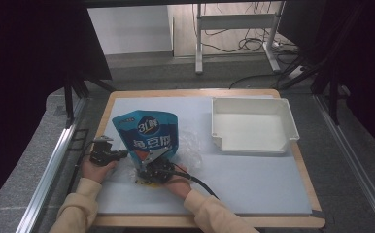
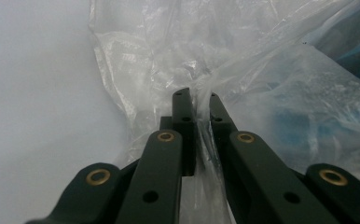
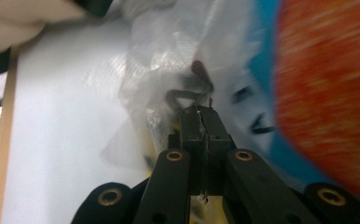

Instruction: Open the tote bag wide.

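Both grippers pinch the thin clear plastic bag [image 1: 188, 145] that wraps the lower part of the blue stand-up snack pouch with white lettering [image 1: 149, 136]. The pouch sits at the near-left of the pale blue mat [image 1: 253, 179], leaning slightly away from the person.

The left gripper [image 2: 197, 100] has its jaws nearly closed, with a fold of film caught between them. The right gripper [image 3: 200, 112] is clamped tight on a thin pleat of the same film, close against the pouch's printed face. In the high view the left gripper [image 1: 105, 153] sits just left of the pouch base, and the right gripper [image 1: 156, 171] sits at its near edge.

The step looks like opening or peeling the bag around the pouch. To do it well, keep both pinches on film only and pull the two holds apart sideways, slowly — a slack fold slips out easily, and a jerk will tip the pouch.

The white rectangular plastic tray [image 1: 288, 121] stands at the far right, well apart from the pouch and empty, possibly where the pouch goes. Nothing lies between the two. The main hindrance is the film itself — crumpled, clinging to the pouch and hiding its lower edge.
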Available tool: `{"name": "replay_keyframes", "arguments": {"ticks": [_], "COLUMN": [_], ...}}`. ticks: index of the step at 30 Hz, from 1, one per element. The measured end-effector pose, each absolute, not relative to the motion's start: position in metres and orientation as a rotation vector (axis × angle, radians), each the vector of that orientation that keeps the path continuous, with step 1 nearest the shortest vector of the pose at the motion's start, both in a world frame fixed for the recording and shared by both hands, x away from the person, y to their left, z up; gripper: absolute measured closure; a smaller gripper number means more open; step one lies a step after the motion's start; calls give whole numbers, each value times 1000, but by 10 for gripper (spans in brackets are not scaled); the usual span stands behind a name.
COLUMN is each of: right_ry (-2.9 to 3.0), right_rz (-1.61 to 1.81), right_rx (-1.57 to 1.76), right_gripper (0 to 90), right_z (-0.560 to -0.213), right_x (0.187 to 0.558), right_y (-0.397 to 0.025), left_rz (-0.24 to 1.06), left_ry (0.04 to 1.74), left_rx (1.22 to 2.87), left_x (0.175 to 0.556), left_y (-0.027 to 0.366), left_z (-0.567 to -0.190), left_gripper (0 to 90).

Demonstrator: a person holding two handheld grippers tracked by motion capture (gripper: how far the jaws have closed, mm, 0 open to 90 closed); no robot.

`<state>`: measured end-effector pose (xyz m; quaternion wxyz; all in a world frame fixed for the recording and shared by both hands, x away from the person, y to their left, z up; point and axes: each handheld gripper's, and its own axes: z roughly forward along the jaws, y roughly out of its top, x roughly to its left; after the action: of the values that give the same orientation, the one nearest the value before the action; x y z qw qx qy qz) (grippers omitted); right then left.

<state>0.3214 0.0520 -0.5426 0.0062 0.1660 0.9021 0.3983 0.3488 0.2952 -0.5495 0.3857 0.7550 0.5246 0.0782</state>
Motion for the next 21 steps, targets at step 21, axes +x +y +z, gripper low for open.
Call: {"name": "replay_keyframes", "arguments": {"ticks": [21], "right_ry": [2676], "right_rz": [1323], "right_rx": [552], "right_gripper": [886], "right_z": [-524], "right_x": [326], "right_y": [66], "left_rz": [207], "left_ry": [1343], "left_rx": [1924], "left_x": [348], "left_y": [294], "left_z": [-549], "left_gripper": [860]}}
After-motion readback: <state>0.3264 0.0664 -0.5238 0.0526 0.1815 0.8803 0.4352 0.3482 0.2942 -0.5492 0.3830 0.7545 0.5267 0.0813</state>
